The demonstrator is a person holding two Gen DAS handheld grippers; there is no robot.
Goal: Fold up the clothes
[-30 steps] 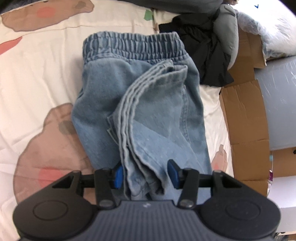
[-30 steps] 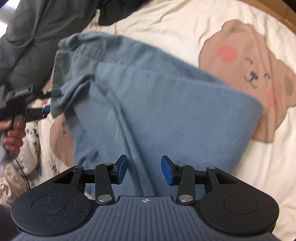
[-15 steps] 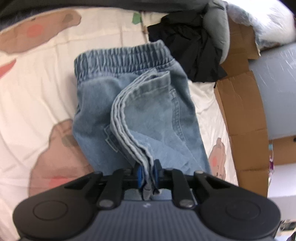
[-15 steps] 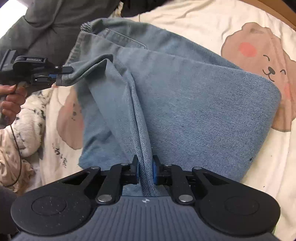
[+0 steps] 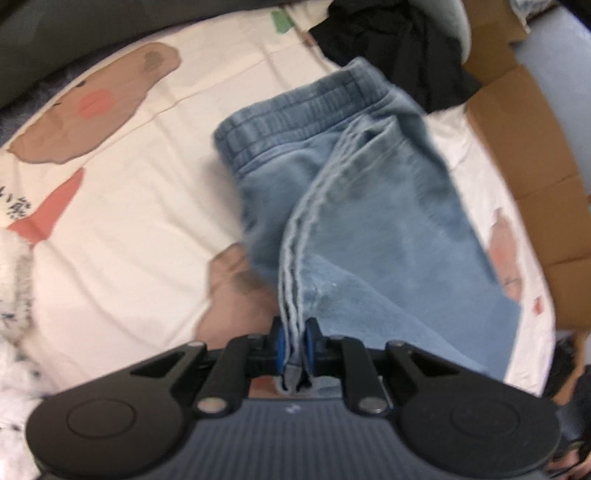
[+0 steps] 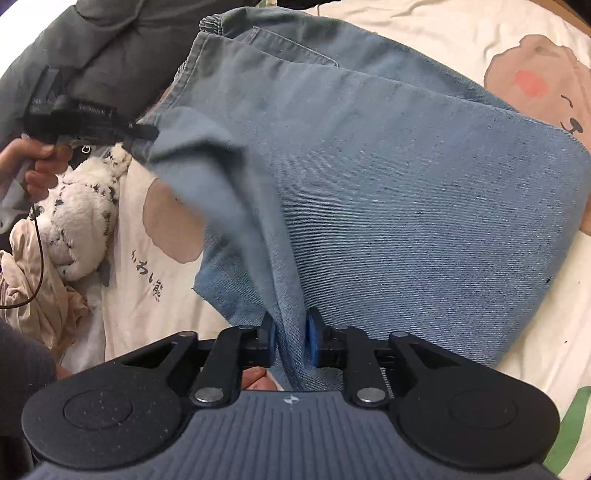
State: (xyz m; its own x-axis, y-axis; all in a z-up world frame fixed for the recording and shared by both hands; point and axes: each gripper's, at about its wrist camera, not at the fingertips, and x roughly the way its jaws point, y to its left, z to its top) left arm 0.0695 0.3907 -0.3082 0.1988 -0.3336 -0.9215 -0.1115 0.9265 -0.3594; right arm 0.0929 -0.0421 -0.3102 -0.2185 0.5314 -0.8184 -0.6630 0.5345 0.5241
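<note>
- Left wrist view: the left gripper [image 5: 294,345] is at the lower centre of the frame, its blue pads closed tight on the stacked hem edges of the jeans [image 5: 373,221].
- The jeans run from the pads up to the middle of the frame, with the elastic waistband [image 5: 295,107] at the far end, upper centre.
- They lie on a cream bedsheet [image 5: 147,221] printed with brown bears; the view is somewhat blurred.
- A black garment [image 5: 399,48] sits at the upper right, just beyond the waistband, and brown cardboard [image 5: 524,155] runs down the right edge.
- Right wrist view: the right gripper [image 6: 290,341] is at the lower centre, its pads pinched on a raised fold of the jeans [image 6: 406,203].
- The denim fills the middle and right of the frame, lying on the bear-print bedsheet [image 6: 443,22].
- At the left, a hand [image 6: 33,166] holds the left gripper [image 6: 147,132], which clamps a corner of the jeans lifted off the sheet.
- A white spotted plush toy [image 6: 81,218] lies below that hand, beside a pale pink cloth [image 6: 33,295] at the lower left.
</note>
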